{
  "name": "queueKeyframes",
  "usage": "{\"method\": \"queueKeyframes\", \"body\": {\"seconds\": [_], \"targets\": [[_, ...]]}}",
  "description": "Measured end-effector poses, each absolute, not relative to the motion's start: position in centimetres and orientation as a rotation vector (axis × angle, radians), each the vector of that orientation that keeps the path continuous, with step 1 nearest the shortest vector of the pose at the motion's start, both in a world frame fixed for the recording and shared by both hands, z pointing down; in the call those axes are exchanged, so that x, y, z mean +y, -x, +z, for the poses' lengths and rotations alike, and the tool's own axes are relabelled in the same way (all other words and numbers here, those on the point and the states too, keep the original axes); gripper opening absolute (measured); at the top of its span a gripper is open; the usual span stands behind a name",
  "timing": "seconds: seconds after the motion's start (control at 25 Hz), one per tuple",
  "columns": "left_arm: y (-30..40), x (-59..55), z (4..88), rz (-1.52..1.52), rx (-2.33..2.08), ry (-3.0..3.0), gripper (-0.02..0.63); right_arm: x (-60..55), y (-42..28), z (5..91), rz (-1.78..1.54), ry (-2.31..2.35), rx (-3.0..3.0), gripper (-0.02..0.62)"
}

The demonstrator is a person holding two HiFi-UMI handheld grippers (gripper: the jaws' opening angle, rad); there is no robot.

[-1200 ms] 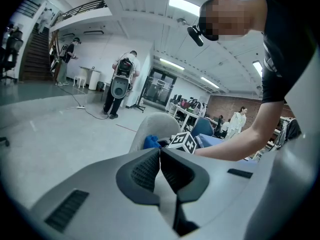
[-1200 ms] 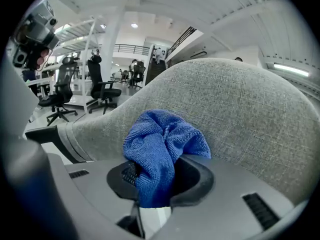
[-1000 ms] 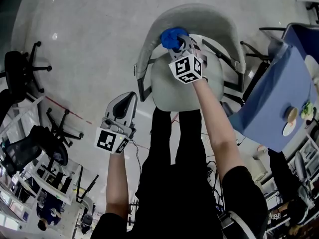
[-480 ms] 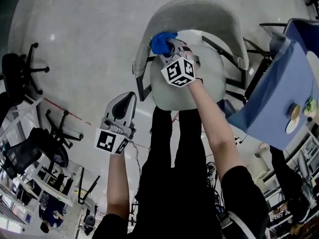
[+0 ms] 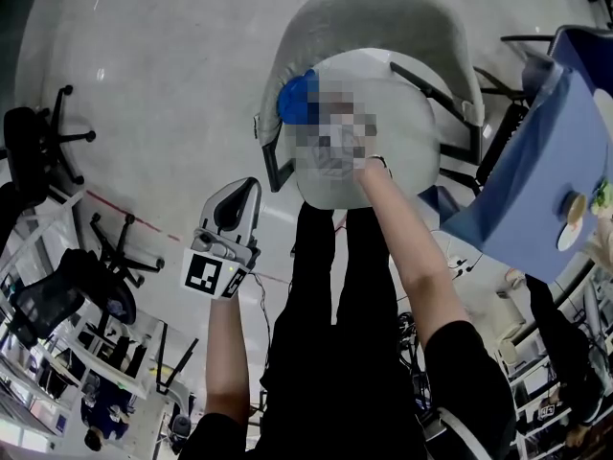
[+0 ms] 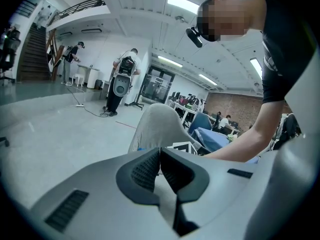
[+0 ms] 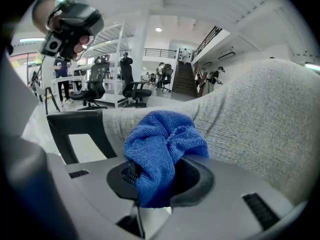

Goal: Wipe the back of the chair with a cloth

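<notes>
Cloth (image 7: 161, 143) pinched in right tongs (image 7: 152, 180), against chair back (image 7: 260, 129); left tongs (image 6: 160, 160) pressed together.

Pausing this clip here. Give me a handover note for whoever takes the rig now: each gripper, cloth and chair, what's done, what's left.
Right gripper: shut on the cloth, at the inner side of the chair back, near its left end in the head view.
Left gripper: shut, empty, held apart from the chair back.
Done: cloth gripped and at the back; how much is wiped doesn't show.
Left: wipe along the back.
</notes>
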State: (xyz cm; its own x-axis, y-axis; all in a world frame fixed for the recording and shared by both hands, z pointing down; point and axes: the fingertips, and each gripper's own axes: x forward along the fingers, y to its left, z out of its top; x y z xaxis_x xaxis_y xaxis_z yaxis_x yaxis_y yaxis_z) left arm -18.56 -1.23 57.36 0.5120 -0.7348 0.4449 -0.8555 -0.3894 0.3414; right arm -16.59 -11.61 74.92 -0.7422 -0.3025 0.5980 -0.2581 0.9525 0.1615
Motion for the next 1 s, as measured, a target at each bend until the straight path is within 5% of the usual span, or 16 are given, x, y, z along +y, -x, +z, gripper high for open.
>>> {"method": "queueKeyframes", "body": {"seconds": [1.0], "targets": [[18.0, -1.4, 57.5, 0.302, -1.308, -2.219, 0.025, -13.5, 15.9, 76.6, 0.064, -0.449, -2.435, 0.132]]}}
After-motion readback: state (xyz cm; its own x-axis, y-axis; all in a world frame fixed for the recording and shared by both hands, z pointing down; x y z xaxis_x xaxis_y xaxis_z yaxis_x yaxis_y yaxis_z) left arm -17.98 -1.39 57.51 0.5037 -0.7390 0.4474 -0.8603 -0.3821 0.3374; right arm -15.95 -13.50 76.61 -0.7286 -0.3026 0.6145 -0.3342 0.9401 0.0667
